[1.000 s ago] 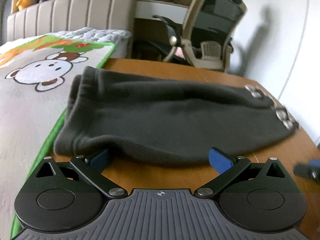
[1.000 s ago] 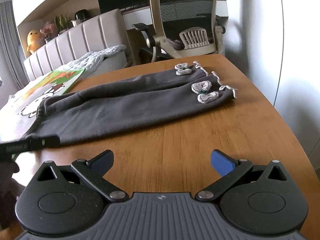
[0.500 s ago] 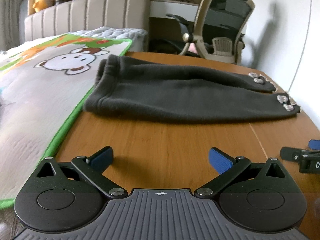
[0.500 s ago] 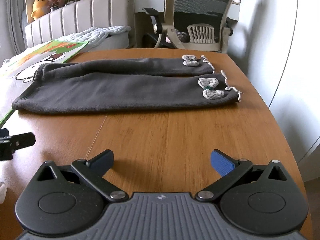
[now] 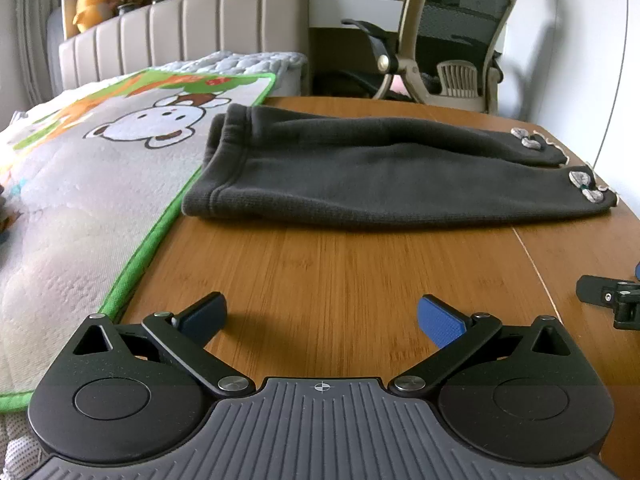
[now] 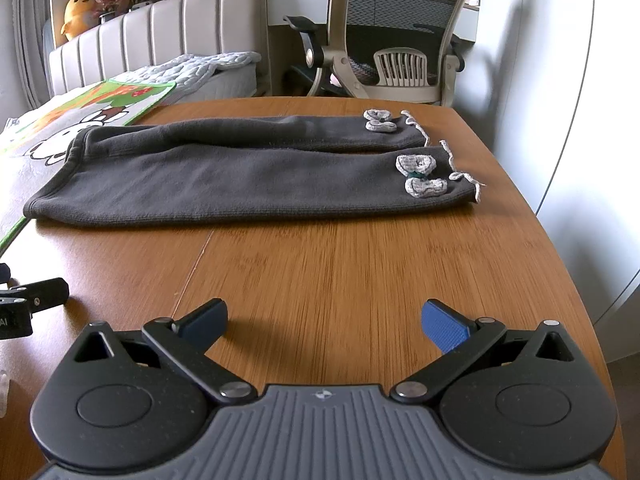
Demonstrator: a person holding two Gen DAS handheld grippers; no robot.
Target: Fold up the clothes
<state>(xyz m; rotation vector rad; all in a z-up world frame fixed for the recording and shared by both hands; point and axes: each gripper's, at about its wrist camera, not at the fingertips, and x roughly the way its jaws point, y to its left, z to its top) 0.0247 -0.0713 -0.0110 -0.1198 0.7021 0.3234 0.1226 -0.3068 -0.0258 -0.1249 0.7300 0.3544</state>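
Left edge of scene: a cartoon play mat (image 5: 100, 184) with a green border, butted against the wooden table (image 5: 340, 272). The waistband end of the dark grey trousers (image 5: 360, 176) lies just beside that border, possibly overlapping it (cannot tell which).

Trousers stretch across the far half of the table, waistband left, cuffs right. Both legs lie flat and roughly parallel, the near one touching the far one along its length. No fold across the length is visible, so I judge the task early: garment spread and straightened, lengthwise and crosswise folds both left to do.

Left gripper (image 5: 320, 316): fingers spread wide, nothing between them, low over bare wood well short of the cloth. Right gripper (image 6: 324, 318): likewise spread and empty, also near the front edge of the table.

View differences:
- Left wrist view shows the waistband's ribbed hem and the mat edge close up; the cuffs are small and far off at the right.
- Right wrist view shows the cuffs plainly: grey bows (image 6: 416, 164) and pale drawstring trim, plus the table's right edge.
- Each view catches a black part of the other gripper at its margin (too little to read its state from there).

Behind the table: an office chair (image 6: 400, 40).
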